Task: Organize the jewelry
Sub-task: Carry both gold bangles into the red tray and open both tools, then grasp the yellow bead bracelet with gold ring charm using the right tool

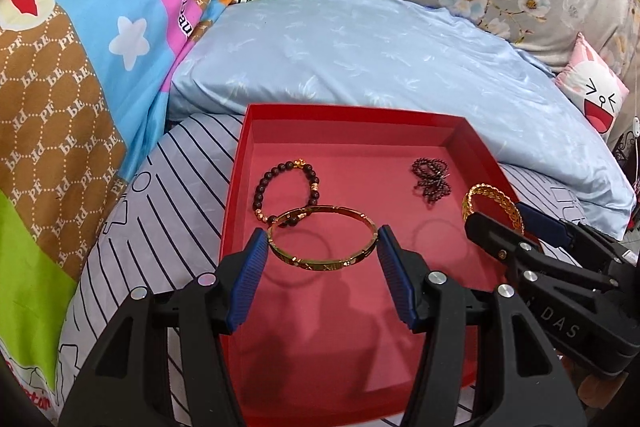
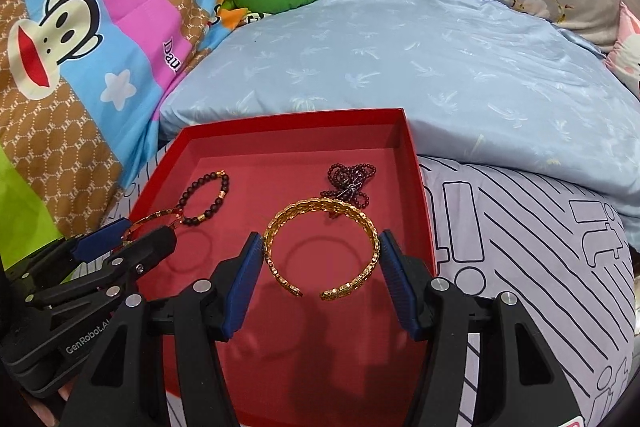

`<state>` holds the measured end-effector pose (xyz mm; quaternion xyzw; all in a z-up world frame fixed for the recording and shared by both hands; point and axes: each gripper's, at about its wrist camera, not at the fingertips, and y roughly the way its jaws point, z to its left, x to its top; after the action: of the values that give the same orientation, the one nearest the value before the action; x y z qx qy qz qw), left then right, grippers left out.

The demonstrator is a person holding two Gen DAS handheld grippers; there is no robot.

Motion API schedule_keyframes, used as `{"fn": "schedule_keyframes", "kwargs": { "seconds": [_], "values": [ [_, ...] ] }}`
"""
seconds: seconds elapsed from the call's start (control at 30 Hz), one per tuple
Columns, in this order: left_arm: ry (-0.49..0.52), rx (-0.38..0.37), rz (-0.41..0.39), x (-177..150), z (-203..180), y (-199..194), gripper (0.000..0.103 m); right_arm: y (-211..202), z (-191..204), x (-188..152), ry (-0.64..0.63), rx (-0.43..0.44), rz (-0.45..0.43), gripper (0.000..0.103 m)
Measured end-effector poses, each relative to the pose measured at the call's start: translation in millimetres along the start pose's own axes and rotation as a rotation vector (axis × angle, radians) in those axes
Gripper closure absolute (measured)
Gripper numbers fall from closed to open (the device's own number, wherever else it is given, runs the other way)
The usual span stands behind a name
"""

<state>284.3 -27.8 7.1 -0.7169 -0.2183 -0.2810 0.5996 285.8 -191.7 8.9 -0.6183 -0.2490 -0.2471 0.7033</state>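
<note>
The left gripper point(image 1: 322, 255) pinches the gold bangle point(image 1: 322, 237) across its width, above the red tray point(image 1: 360, 367); the right gripper point(image 2: 322, 255) likewise clamps the open gold cuff point(image 2: 322, 247), gap facing the tongs. Farther off lie the beaded bracelet point(image 1: 286, 187) and dark bead string point(image 2: 348, 183).

Gold bangle point(image 1: 322, 239) clamped in left gripper point(image 1: 322, 253) — above red tray point(image 1: 400, 131)

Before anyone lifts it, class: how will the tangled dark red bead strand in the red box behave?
The tangled dark red bead strand would probably hang limp, since it lies in loose loops. Its small round beads suggest it is light and may slip. The tangle could snag.
</note>
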Motion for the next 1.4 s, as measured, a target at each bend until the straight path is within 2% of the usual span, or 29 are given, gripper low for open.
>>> {"fn": "schedule_keyframes", "kwargs": {
  "seconds": [0.2, 0.37, 0.43, 0.7, 0.93, 1.4],
  "values": [
    [0.001, 0.005, 0.012, 2.2, -1.1, 7.6, 0.049, 4.8, 1.7, 1.9, -0.015, -0.015, 0.005, 0.045],
    [0.007, 0.027, -0.018, 4.6, -3.3, -1.9, 0.042, -5.2, 1.8, 2.7, -0.011, -0.023, -0.015, 0.038],
    [0.0, 0.026, -0.024, 5.4, -1.5, -6.3, 0.039, -13.2, 1.1, 3.2, -0.012, -0.024, -0.031, 0.036],
    [-0.019, 0.03, -0.067, 2.4, 11.2, -43.8, 0.038, -60.2, -1.2, -5.4, -0.01, -0.028, -0.089, 0.036],
    [-0.022, 0.049, -0.077, -25.4, 25.7, -82.7, 0.038, -99.5, -9.0, -45.3, 0.001, -0.039, -0.083, 0.036],
    [-0.021, 0.034, 0.028, -117.0, 27.3, -115.0, 0.038, -151.4, -11.2, -148.5, 0.002, -0.079, -0.01, 0.036]
  ]
}}
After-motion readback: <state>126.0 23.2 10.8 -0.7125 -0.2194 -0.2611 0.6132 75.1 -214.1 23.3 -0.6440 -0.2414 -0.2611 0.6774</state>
